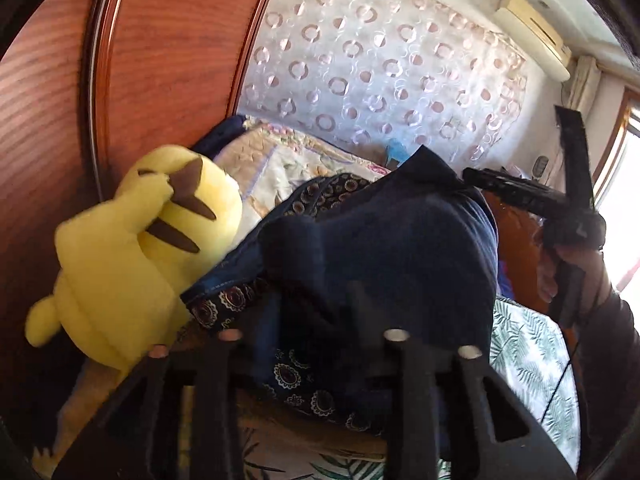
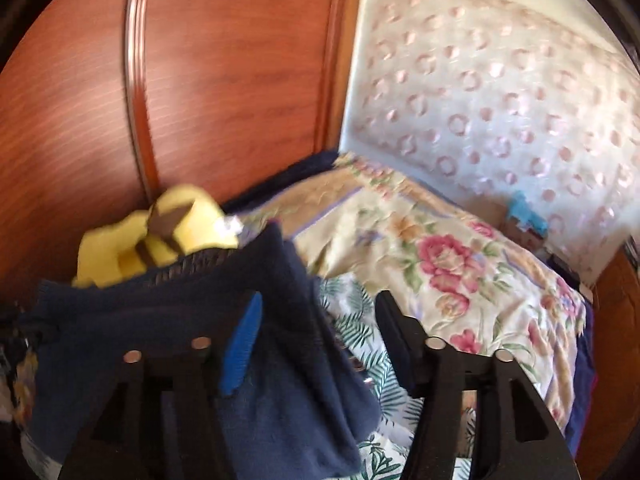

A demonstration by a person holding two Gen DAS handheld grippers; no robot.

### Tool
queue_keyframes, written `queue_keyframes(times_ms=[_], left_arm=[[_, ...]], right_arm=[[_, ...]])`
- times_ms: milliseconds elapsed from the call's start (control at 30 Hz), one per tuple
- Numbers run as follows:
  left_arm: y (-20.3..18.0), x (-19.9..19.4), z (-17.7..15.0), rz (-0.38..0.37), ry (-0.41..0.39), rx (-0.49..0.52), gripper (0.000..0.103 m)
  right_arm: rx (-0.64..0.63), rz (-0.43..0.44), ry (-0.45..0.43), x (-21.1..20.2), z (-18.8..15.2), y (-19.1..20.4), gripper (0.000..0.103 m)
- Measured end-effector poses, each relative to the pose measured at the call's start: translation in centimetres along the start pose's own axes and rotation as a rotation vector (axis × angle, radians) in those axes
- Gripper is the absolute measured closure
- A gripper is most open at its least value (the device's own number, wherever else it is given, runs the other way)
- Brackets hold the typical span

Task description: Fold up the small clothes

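The navy garment (image 1: pixel 392 240) lies heaped on the bed, its patterned lining showing at the edge, with a yellow plush toy (image 1: pixel 132 248) just beside it against the wooden wardrobe (image 1: pixel 168 64). The left gripper (image 1: pixel 308 312) stands part open over the cloth, which sits between its fingers without being pinched. The right gripper (image 2: pixel 320 336) has its jaws well apart; the blue pad (image 2: pixel 240 348) rests against the navy fabric, the other finger over the leaf-print sheet (image 2: pixel 380 364). A floral quilt (image 2: pixel 448 256) lies beyond.
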State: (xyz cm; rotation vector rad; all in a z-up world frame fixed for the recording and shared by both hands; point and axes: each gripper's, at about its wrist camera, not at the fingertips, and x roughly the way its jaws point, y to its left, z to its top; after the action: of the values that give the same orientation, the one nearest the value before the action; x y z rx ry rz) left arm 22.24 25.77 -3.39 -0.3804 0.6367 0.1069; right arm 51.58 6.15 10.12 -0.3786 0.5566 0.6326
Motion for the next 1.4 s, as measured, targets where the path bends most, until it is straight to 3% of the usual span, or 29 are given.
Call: queue_keyframes(times_ms=[67,100,133,200,300,600,1033,1400], left_arm=[[-0.4,-0.9,0.1,0.016,-0.024,0.034,0.044],[-0.6,-1.3,0.1,0.026,-0.035,0.047,0.028],[-0.9,-1.8,0.1,0.032,-0.053,0.06,0.021],[-1.6,-2.9,0.0,0.049,-0.084,0.098,0.02],[-3.1,-4.3,-0.3,0.068,-0.115,0.158,0.012],[-7.4,-7.0,-2.0,0.02,-0.132,0.211,0.012],[-14.6,-11.8,-6.1,-0.053,-0.181,0.32,0.012],[-19.5,-14.8,-9.9,-0.112,-0.183,0.379,0.012]], right_arm=[[0.02,-0.011,-0.027,-1.4,-0.5,0.2,0.035],[0.031,-0.003,-0.036,-2.1,-1.0,0.3,0.035],[0.046,0.009,-0.047,-2.8,-1.4,0.5,0.035],[0.074,0.023,-0.058,-3.9,-2.3,0.7,0.035],[0.096,0.032,-0.069,-5.7,-4.0,1.3,0.035],[0.147,-0.011,-0.103,-15.8,-10.6,2.9,0.034],[0.246,-0.17,-0.192,-30.7,-20.1,8.0,0.02],[0.352,-0.294,-0.251,-38.7,-26.1,12.4,0.014]])
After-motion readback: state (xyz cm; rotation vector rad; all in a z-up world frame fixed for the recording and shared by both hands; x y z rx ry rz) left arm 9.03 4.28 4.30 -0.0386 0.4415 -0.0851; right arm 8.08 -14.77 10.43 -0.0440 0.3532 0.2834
